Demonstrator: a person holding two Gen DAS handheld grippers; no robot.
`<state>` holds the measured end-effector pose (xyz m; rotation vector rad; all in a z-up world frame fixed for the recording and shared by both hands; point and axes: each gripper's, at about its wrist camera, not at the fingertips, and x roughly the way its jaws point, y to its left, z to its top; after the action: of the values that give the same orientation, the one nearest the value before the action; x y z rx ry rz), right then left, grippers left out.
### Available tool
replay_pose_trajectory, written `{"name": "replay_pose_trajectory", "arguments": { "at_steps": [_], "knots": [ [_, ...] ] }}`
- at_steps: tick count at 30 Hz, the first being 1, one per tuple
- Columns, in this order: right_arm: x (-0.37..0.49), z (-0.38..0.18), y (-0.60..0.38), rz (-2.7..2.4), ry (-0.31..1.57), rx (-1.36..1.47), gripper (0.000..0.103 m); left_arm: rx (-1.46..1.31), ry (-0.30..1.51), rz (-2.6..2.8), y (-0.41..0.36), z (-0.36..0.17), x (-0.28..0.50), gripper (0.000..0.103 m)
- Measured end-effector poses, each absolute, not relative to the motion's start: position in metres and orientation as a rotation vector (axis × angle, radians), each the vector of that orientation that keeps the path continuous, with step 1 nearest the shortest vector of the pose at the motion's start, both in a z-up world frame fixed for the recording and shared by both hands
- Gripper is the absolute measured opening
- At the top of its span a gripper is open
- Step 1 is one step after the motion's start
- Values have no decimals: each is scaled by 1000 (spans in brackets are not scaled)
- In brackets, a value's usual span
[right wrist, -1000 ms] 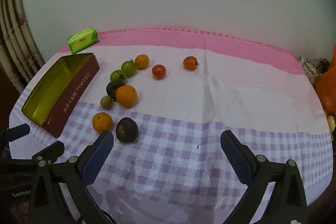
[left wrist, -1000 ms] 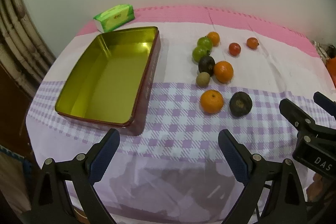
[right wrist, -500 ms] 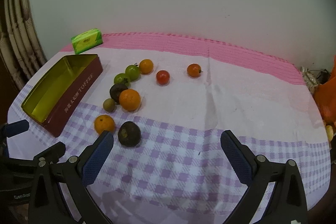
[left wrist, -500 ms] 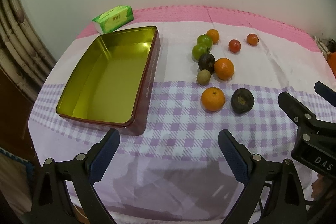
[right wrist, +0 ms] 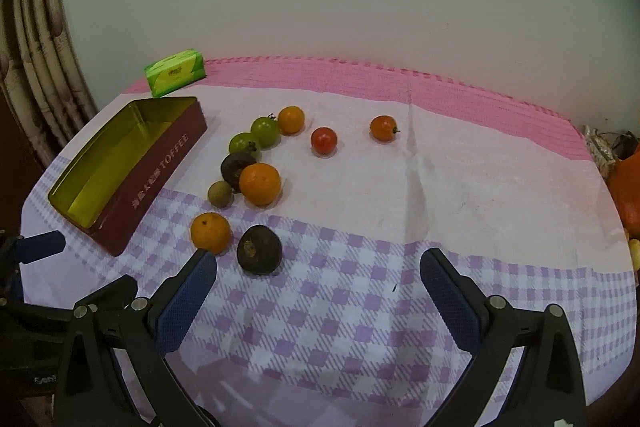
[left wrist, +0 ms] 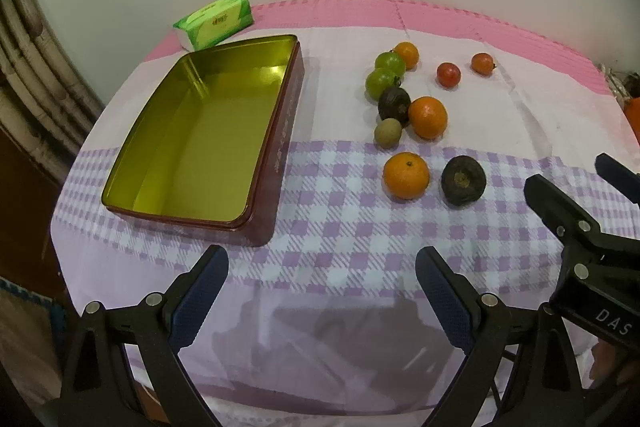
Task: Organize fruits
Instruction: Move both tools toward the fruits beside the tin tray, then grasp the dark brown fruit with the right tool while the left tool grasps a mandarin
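1. On a table draped in a pink, white and purple-checked tablecloth (left wrist: 320, 235), against a plain wall, nothing has yet been sorted.
2. At the left sits a large open tin (left wrist: 280, 131) with a gold inside, completely empty; its maroon side reads "TOFFEE" in the right wrist view.
3. Behind the tin lies a green tissue pack (left wrist: 216, 21), near the wall.
4. Both claws hover low at the near table edge, spread wide and holding nothing: the left gripper (left wrist: 320, 291) in front of the tin, the right gripper (right wrist: 318, 291) beside it.
5. All ten fruits lie loose to the right of the tin, well apart from it. Nearest are an orange (left wrist: 406, 175) and a dark round fruit (left wrist: 463, 180); further back are another orange, a second dark fruit, a small brown fruit, two green tomatoes and three small orange and red ones.
6. Judged from this, every fruit remains to be moved. Open cloth between fruit and tin leaves a clear path; the tin's raised rim must be cleared.
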<state>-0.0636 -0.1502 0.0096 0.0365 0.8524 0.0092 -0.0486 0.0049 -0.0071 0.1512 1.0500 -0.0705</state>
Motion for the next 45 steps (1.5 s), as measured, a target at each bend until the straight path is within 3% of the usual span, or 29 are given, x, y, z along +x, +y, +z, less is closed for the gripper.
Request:
{"name": "replay_pose_trajectory", "arguments": {
  "at_steps": [16,22,34,45],
  "knots": [
    [-61,3,-147,15,877,34,96,152,1066,-53,8,-13,-45,94],
    [-62,0,-144,38,885,35,87,141,1061,-53,12,-14,-44,94],
    [-64,-1,-139,52,881,26,86,130,1055,-49,16,-12,-44,94],
    [-59,-16,-129,158,909,50,61,105,1058,-51,29,-15,-40,90]
  ]
}}
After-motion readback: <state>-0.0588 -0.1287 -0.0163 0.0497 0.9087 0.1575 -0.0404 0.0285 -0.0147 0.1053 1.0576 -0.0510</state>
